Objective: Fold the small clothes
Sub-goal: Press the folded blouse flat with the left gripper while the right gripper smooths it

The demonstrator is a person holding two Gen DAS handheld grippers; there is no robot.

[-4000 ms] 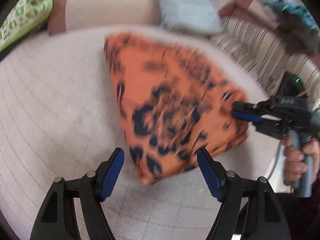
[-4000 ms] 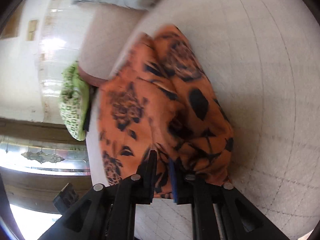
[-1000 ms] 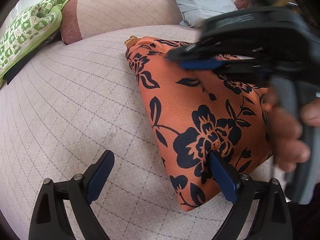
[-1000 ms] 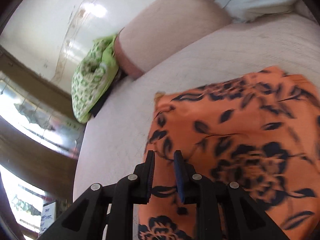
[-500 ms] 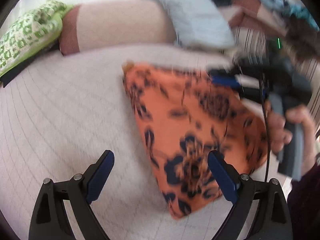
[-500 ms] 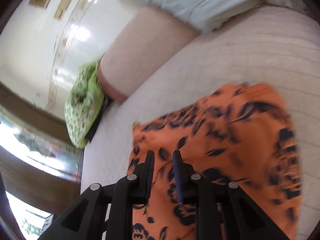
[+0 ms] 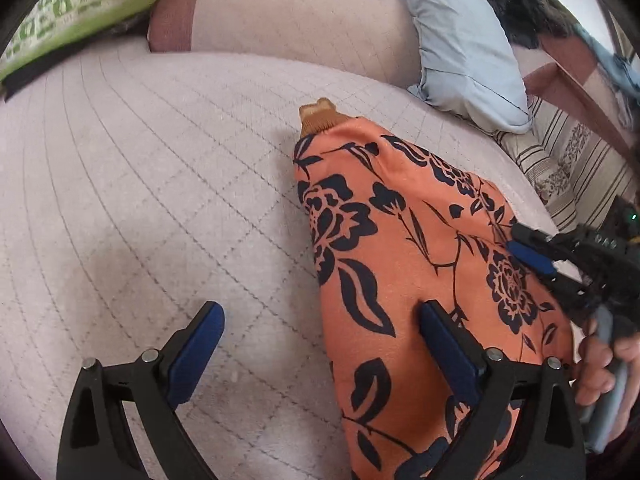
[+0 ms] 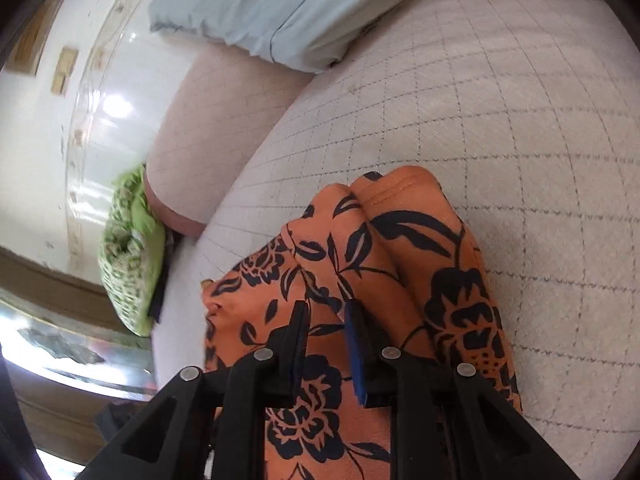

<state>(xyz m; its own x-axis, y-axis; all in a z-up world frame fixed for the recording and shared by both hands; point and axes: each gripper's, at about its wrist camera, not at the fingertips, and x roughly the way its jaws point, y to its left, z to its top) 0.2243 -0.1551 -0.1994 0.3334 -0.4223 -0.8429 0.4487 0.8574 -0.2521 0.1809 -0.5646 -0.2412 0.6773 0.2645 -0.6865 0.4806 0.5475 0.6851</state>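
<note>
Your orange floral garment [image 7: 404, 280] lies bunched on the quilted bed [image 7: 140, 168], toward the bed's right edge, with one end running back to a small tan ribbed cuff [image 7: 318, 118] that points at the pink bolster [image 7: 288, 12] along the bed's far edge.

Your left tongs [image 7: 318, 344] are spread wide apart, gripping nothing. The left blue pad [image 7: 194, 354] hangs over bare quilt, the right blue pad [image 7: 448, 350] sits over the garment's cloth; whether it touches is unclear.

Your right tongs [image 8: 326, 330] are drawn close with only a narrow gap. In the right wrist view, the orange cloth is gathered into ridges right ahead of the tips and a fold runs into the gap; they look clamped on that fold. In the left wrist view your right tongs [image 7: 528, 254] come in from the bed's right edge, tips on the garment's right side, your hand [image 7: 604, 364] around the handle.

Light blue pillow [image 7: 460, 40] leans at the far right corner beside the bolster. Green patterned cushion [image 7: 76, 4] sits at the far left corner. Striped fabric [image 7: 576, 168] lies past the right edge.
</note>
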